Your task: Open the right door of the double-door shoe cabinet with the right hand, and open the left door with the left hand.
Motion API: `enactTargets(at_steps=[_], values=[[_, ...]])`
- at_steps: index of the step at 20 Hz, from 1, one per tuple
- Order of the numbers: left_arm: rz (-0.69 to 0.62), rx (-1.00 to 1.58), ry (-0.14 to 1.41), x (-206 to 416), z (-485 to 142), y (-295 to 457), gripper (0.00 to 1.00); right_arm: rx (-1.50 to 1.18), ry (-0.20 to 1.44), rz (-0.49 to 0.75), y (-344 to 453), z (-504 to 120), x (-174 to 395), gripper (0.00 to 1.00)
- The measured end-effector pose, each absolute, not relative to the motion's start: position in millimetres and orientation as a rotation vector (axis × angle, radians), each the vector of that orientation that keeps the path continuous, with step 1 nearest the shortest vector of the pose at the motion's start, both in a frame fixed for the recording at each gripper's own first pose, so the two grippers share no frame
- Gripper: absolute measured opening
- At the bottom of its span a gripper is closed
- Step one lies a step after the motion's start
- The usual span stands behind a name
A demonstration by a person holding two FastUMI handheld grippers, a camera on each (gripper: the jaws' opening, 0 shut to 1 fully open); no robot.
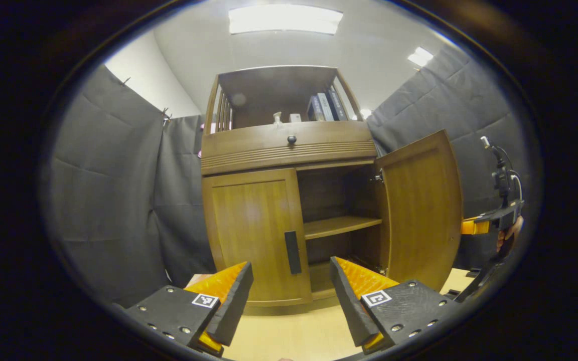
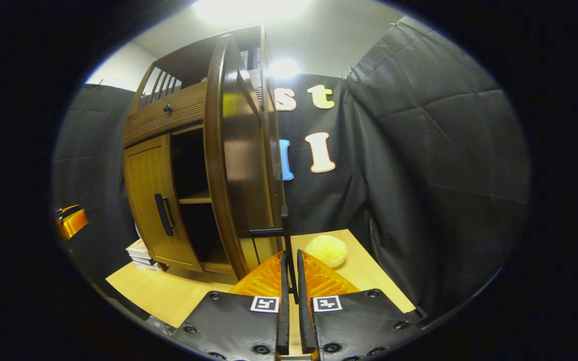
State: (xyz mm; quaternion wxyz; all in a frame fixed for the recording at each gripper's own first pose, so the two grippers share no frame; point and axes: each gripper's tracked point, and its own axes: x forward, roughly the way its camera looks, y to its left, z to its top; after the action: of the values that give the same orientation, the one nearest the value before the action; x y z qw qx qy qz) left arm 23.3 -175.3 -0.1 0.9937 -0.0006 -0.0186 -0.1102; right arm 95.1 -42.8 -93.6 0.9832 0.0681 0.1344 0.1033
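Observation:
The wooden shoe cabinet (image 1: 289, 145) stands on a light table. Its left door (image 1: 254, 225) is closed, with a dark vertical handle (image 1: 292, 251) at its inner edge. My left gripper (image 1: 291, 293) hovers open just in front of that handle, with nothing between its fingers. The right door (image 1: 422, 210) is swung wide open, showing a shelf (image 1: 341, 225) inside. In the right gripper view that door (image 2: 236, 165) appears edge-on, and my right gripper (image 2: 291, 256) is shut on its thin dark handle (image 2: 285, 231). The left door (image 2: 149, 195) stays closed there.
A round yellow object (image 2: 325, 250) lies on the table (image 2: 168, 293) right of the open door. A stack of books (image 2: 140, 254) sits left of the cabinet. Books and small items stand on the top shelf (image 1: 319, 108). Black cloth walls enclose the booth.

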Motion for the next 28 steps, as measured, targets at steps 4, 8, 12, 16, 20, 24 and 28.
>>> enactTargets(at_steps=[4,8,12,16,20,24,28], values=[[-0.256,-0.015,-0.042,46.7,-0.8,-189.7,0.90,0.129,0.253,0.196,-48.4,-88.2,84.9,0.11],[-0.266,-0.016,-0.049,80.6,-6.6,-195.3,0.90,0.119,0.205,0.169,-51.3,-64.2,70.0,0.23],[-0.258,-0.009,-0.056,119.4,-11.5,-194.3,0.90,0.099,0.158,0.097,-74.1,-49.9,51.3,0.99],[-0.248,-0.012,-0.049,158.3,-23.5,-195.7,0.89,0.100,0.150,0.027,-93.2,-47.7,31.1,0.94],[-0.238,-0.030,-0.034,201.9,-38.0,-196.2,0.89,0.096,0.170,-0.028,-110.5,-53.8,16.4,0.94],[-0.229,-0.039,-0.006,241.8,-55.2,-198.3,0.90,0.097,0.192,-0.073,-121.3,-59.4,2.4,0.94],[-0.222,-0.064,0.031,272.9,-77.1,-201.2,0.89,0.088,0.205,-0.103,-128.2,-60.9,-4.0,0.94]])
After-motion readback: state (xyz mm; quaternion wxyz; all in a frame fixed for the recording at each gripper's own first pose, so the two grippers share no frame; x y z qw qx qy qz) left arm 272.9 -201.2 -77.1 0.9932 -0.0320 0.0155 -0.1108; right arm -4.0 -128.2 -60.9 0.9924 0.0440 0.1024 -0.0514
